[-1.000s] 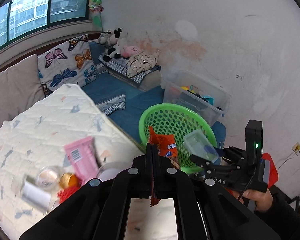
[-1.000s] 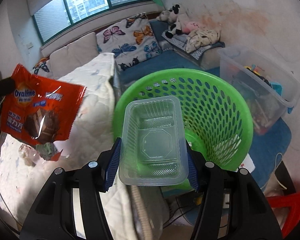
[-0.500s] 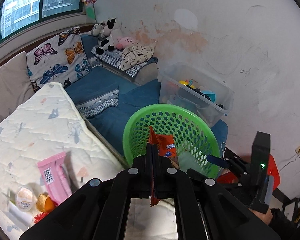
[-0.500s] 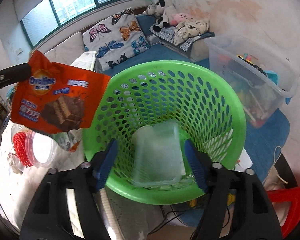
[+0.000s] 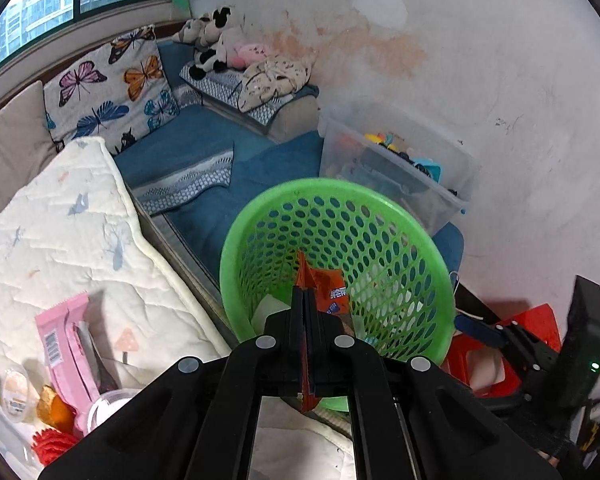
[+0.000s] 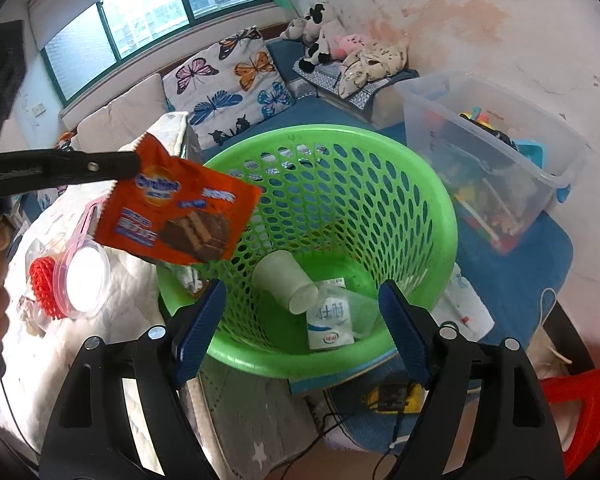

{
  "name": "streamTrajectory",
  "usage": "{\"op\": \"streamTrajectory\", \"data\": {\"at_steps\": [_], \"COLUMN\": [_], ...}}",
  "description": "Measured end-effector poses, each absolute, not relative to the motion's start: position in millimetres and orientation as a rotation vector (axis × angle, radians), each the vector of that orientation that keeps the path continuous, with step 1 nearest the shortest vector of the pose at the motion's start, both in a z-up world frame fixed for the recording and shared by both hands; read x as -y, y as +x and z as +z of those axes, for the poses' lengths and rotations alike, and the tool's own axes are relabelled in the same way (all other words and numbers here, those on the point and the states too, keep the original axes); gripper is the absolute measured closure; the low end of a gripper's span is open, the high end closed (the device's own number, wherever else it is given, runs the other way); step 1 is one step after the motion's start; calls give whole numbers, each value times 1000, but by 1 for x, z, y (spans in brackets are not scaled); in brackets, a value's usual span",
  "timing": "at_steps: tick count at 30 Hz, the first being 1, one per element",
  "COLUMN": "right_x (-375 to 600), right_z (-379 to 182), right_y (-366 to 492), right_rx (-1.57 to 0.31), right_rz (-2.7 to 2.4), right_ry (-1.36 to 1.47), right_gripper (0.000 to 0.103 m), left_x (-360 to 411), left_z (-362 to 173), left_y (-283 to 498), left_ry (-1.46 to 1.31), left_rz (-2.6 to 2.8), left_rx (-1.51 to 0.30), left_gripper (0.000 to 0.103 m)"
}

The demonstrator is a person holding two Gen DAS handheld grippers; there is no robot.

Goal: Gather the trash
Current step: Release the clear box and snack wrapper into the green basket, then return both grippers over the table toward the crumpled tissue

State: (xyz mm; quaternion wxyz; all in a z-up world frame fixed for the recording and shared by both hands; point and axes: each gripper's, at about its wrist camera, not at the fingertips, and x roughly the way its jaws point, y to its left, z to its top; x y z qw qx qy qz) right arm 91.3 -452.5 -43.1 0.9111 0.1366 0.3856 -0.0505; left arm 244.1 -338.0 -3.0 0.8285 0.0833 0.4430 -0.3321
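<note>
Both grippers are matte black with round silver screws on their arms. The right gripper (image 6: 300, 322) carries blue ribbed pads (image 6: 198, 330); the left gripper (image 5: 305, 322) has narrow black fingers. A green light glows on the right gripper's black housing.
</note>
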Motion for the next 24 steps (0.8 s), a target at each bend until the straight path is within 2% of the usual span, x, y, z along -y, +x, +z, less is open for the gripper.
{"op": "streamTrajectory", "data": {"at_steps": [10, 12, 14, 15, 19, 20, 23, 24], "right_x": [441, 435, 429, 425, 406, 401, 387, 383], "right_z": [-34, -32, -30, -29, -25, -24, -23, -23], "right_y": [79, 76, 73, 72, 64, 63, 60, 59], "right_rx": [-777, -774, -771, -769, -761, -759, -760, -760], "right_rz": [-81, -73, -64, -57, -29, -20, -2, 5], "right_ry": [295, 286, 282, 280, 274, 269, 259, 260], "right_gripper": [24, 23, 22, 22, 21, 20, 19, 18], "left_x": [329, 322, 310, 306, 278, 271, 247, 238], "left_z": [-12, -12, -10, -8, -2, -1, 5, 6], "left_y": [236, 233, 228, 227, 216, 214, 205, 203], "left_ry": [191, 182, 178, 178, 157, 152, 140, 134], "left_rz": [-708, -701, -674, -663, -635, -626, -589, -578], "left_rx": [-960, -967, -950, -942, -924, -919, -896, -894], "left_gripper": [99, 90, 66, 58, 51, 44, 37, 31]}}
